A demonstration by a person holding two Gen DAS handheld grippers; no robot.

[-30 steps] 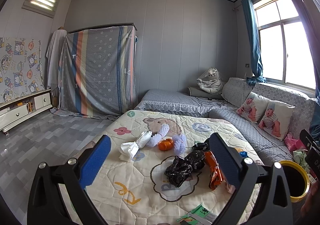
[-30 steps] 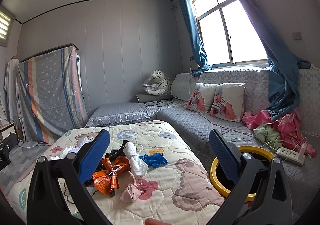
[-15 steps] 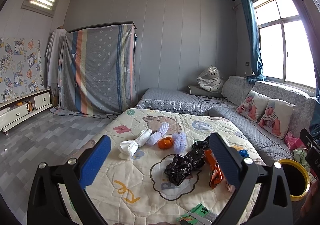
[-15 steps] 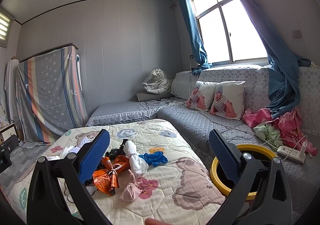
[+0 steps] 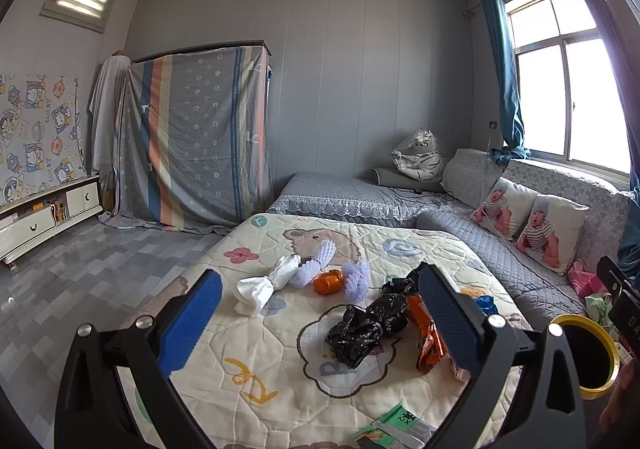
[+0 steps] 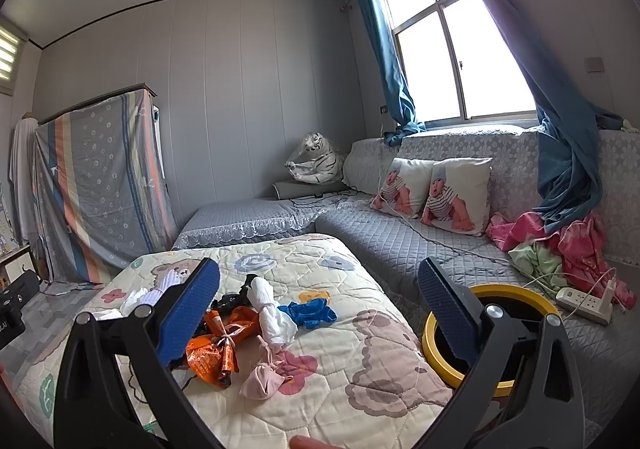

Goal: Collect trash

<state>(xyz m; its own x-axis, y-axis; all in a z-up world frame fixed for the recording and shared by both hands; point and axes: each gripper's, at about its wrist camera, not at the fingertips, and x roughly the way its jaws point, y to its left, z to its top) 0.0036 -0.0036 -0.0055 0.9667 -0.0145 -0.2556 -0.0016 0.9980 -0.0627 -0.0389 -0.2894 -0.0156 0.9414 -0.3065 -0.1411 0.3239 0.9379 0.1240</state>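
Cream quilt [image 5: 256,365] with cartoon patches covers the bed, and the trash lies scattered across it. Both tools hang above it with jaws spread wide and nothing between them: the left tool [image 5: 320,323] and the right tool [image 6: 318,319].

The left wrist view shows what the other mostly hides: a black crumpled bag [image 5: 366,327] near the middle of the quilt, a white twisted wrapper [image 5: 264,283] to its left, lilac foam netting [image 5: 356,281] beside a small orange piece [image 5: 328,283], and a green packet [image 5: 394,423] at the near edge.

The right wrist view gives the far side of the heap: an orange foil wrapper [image 6: 218,349] just beside the left finger, a white bag [image 6: 272,315] touching it, a blue glove [image 6: 312,313] beside that, and a pink pouch [image 6: 262,379] nearer the camera. Only here does the yellow-rimmed bin [image 6: 516,295] show well, standing beside the bed against the grey sofa [image 6: 400,241], with a white power strip [image 6: 586,299] near it. In the left view the bin is a sliver at the right edge.
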